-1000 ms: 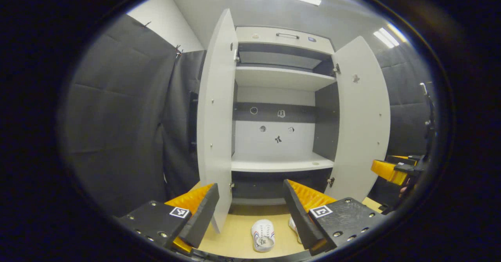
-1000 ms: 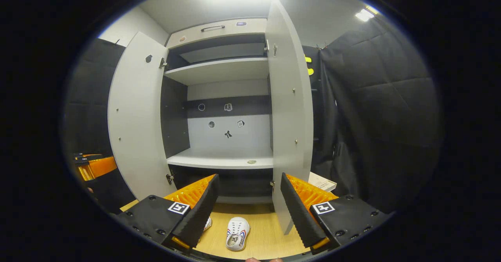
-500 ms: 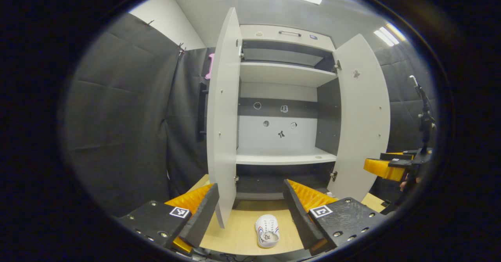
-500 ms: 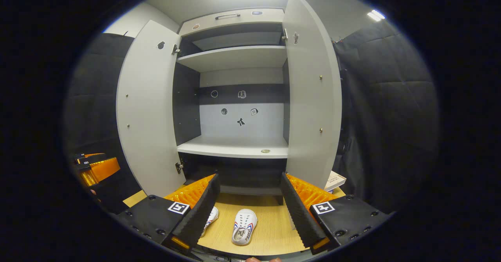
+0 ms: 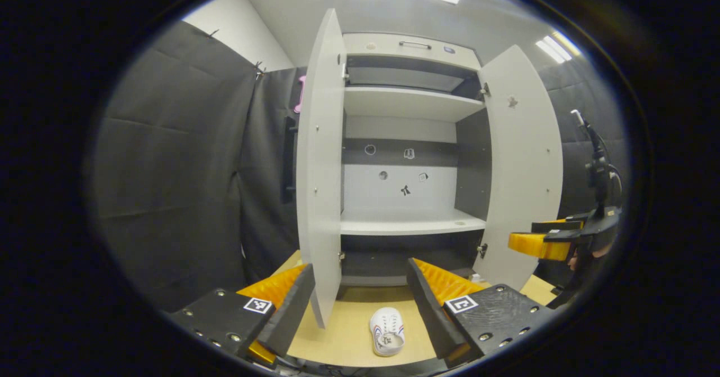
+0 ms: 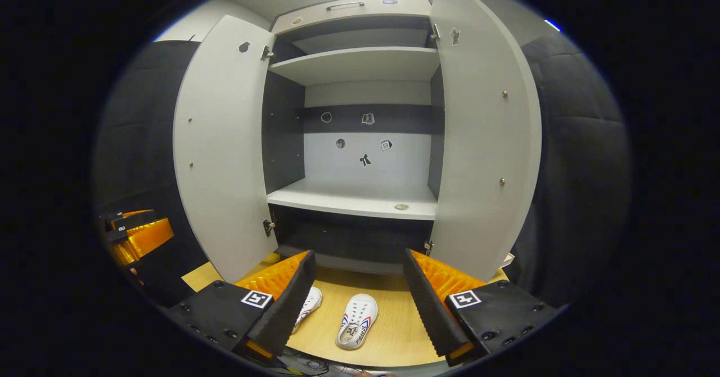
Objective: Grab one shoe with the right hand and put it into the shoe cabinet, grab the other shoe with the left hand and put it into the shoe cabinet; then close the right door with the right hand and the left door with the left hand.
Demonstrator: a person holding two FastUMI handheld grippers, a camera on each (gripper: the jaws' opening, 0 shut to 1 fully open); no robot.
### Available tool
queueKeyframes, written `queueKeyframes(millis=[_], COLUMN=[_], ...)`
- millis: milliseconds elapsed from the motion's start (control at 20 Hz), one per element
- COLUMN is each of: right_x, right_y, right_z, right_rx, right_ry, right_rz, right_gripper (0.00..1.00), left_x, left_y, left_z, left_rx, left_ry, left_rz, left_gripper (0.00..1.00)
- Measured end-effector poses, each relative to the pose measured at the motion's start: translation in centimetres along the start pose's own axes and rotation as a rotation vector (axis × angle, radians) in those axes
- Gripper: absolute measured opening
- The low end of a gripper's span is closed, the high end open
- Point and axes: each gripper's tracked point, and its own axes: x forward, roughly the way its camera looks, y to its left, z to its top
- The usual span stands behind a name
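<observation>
The shoe cabinet [image 5: 410,228] [image 6: 360,200] stands with both doors swung wide; its shelves hold no shoes. Two white shoes with red and blue stripes lie on the wooden floor before it. In the right gripper view one shoe [image 6: 357,328] lies between my fingers' line of sight and the other shoe [image 6: 309,304] peeks from behind the left finger. One white shoe [image 5: 387,331] is seen in the left gripper view. My left gripper [image 5: 360,304] is open, high above the floor. My right gripper [image 6: 358,298] is open too, with nothing between its fingers. The right gripper [image 5: 543,243] also appears at the left gripper view's right edge.
The left door [image 5: 319,169] [image 6: 225,140] and right door [image 5: 520,163] [image 6: 484,135] jut out toward me. Black padded wall cloth [image 5: 169,169] hangs on both sides. A stand with a cable [image 5: 596,163] rises at the right. The other gripper [image 6: 138,236] shows at the right gripper view's left edge.
Both views have shifted: the cabinet has slid upward in the right gripper view and both shoes are now more exposed there. The shoes have not moved. Both grippers stay open.
</observation>
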Motion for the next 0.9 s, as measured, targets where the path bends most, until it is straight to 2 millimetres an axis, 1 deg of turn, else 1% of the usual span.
queueKeyframes(millis=[200, 300, 450, 500, 650, 700, 800, 900], right_x=[3.1, 4.7, 7.1, 7.8, 9.7, 10.4, 11.6, 12.8], right_y=[0.6, 1.3, 2.8, 3.2, 4.4, 4.6, 4.9, 4.8], right_z=[-2.0, -3.6, -6.3, -7.4, -12.1, -13.7, -17.0, -19.8], right_rx=[-0.032, -0.061, -0.031, -0.027, -0.004, 0.003, 0.009, 0.033], right_ry=[0.07, 0.115, 0.151, 0.159, 0.228, 0.259, 0.34, 0.418], right_rz=[0.03, 0.057, 0.086, 0.089, 0.094, 0.097, 0.113, 0.11], right_gripper=[0.96, 0.98, 0.98, 0.98, 0.98, 0.99, 0.98, 0.99], left_x=[0.0, -0.3, -0.6, -0.8, -1.0, -1.0, -1.1, -1.5], left_y=[-0.5, -0.8, -1.0, -0.9, 0.2, 0.6, 1.8, 2.6], left_z=[-0.4, -1.2, -2.6, -3.0, -4.0, -4.5, -5.2, -6.3], left_rx=[0.008, 0.0, -0.014, -0.02, -0.048, -0.055, -0.047, -0.023], left_ry=[0.017, 0.033, 0.069, 0.076, 0.1, 0.11, 0.125, 0.152], left_rz=[-0.002, -0.01, -0.018, -0.02, -0.003, 0.004, 0.028, 0.04], left_gripper=[0.94, 0.94, 0.94, 0.95, 0.94, 0.95, 0.94, 0.95])
